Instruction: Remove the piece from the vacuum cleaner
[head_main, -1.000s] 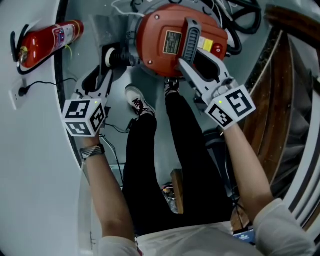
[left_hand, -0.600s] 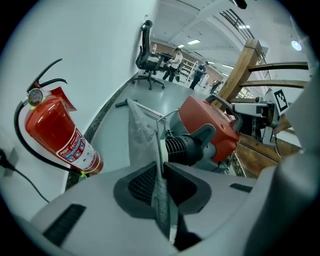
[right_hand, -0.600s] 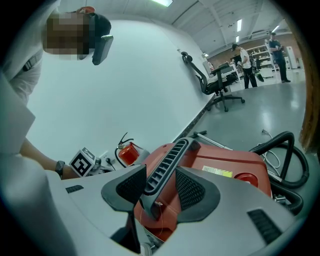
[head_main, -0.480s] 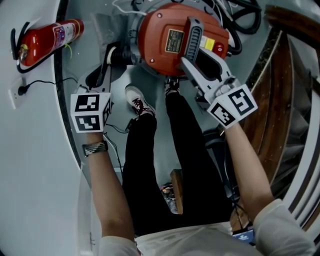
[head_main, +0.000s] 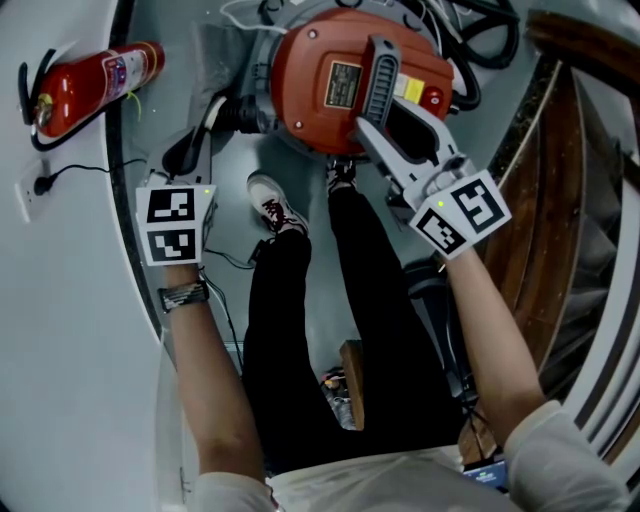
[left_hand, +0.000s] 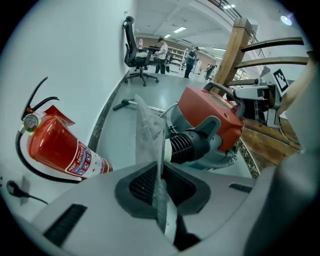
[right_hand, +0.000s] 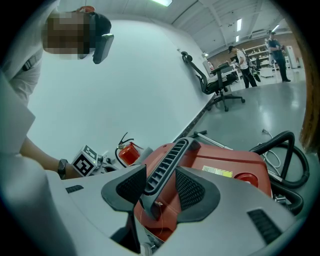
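The red vacuum cleaner stands on the floor ahead of my feet, its grey ribbed handle on top. My right gripper is shut on that handle, with a pad pressed against each side. My left gripper is to the left of the cleaner, near its black ribbed hose port. Its jaws have just been closing and now pinch a thin grey flat piece, which stands edge-on between the pads and sticks out ahead of them.
A red fire extinguisher lies by the white wall at the left, near a socket with a plug. A black hose coils behind the cleaner. A wooden railing runs along the right. My legs and shoes are below the cleaner.
The left gripper has rolled, so its marker cube now faces up squarely, and it has shifted slightly left. Its jaws have closed on the grey piece. The right gripper has stayed on the handle.
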